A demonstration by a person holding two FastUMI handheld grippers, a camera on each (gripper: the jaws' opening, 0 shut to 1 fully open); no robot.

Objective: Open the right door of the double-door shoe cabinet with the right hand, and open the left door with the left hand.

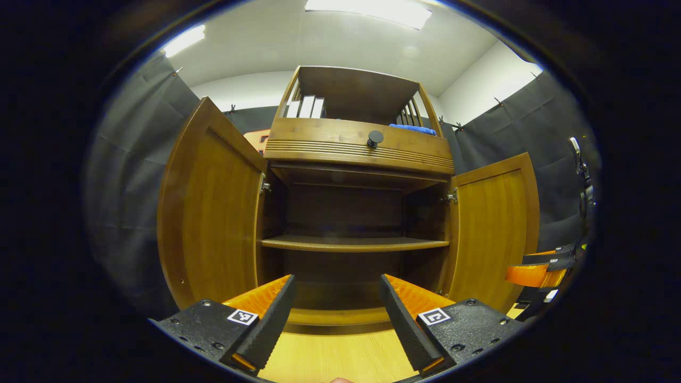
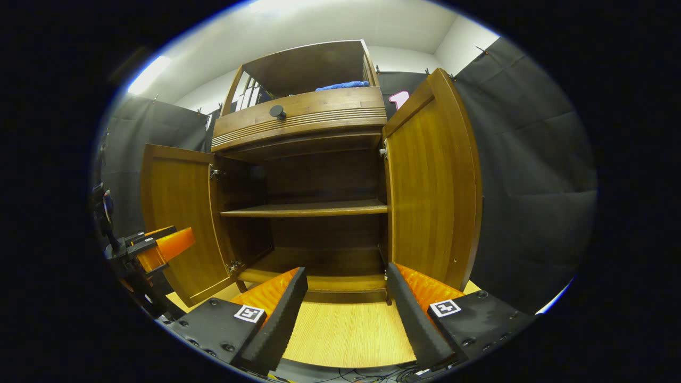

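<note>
black cloth walls (image 1: 133, 175) and a pale wood floor (image 2: 346, 332) frame the shoe cabinet (image 1: 357, 154), standing straight ahead with both doors swung out: left door (image 1: 213, 205) and right door (image 2: 433, 181). inside, one bare shelf (image 1: 354, 243). above, a drawer knob (image 1: 374, 138) and a blue cloth (image 2: 340, 85). left gripper (image 1: 336, 319) spread wide, holding nothing. right gripper (image 2: 346, 314) same, wide and empty.

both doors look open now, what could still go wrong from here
1. The left gripper and right gripper are open and hold nothing, so the left door and right door stand free and might swing back.
2. The right gripper sits close beside the right door's lower edge; a careless pull-back could knock it.
</note>
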